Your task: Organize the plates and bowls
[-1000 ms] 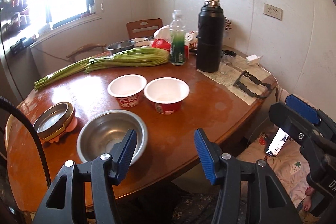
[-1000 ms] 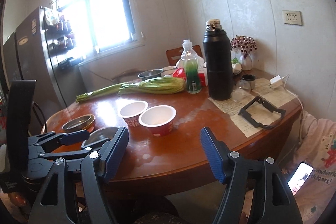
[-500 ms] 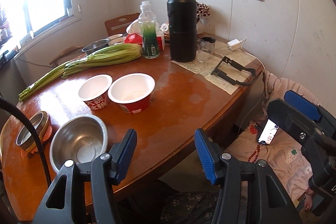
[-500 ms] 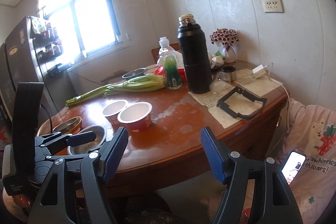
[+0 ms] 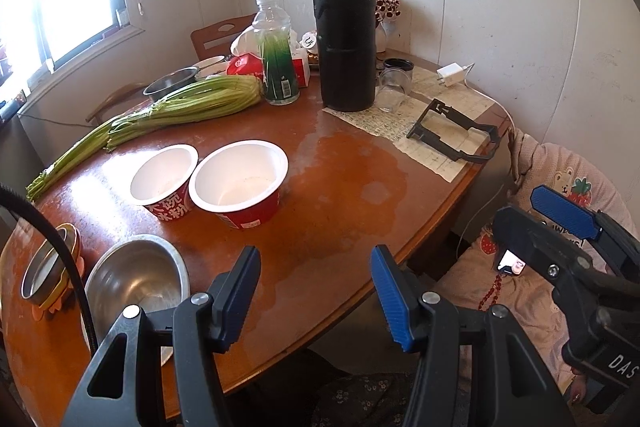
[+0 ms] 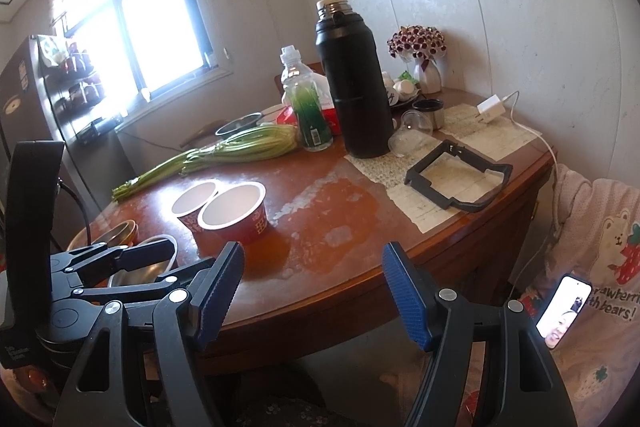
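**Bowls upright near the table's front edge**

Two red paper bowls (image 5: 239,183) touch side by side, mouths up, Chinese print unreadable. The steel bowl (image 5: 138,277) sits upright before them. Left gripper (image 5: 316,297) and right gripper (image 6: 314,295) hover apart, empty.

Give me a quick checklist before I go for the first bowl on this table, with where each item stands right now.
1. Left gripper empty, fingers apart: ok.
2. Right gripper empty, fingers apart: ok.
3. Steel bowl upright, empty, nearest the left gripper: ok.
4. Two red paper bowls upright, side by side, not yet nested: not ok.
5. Stacked shallow dishes near the table edge, partly behind a cable: cannot tell if stable.
6. Bare table between bowls and grippers: ok.
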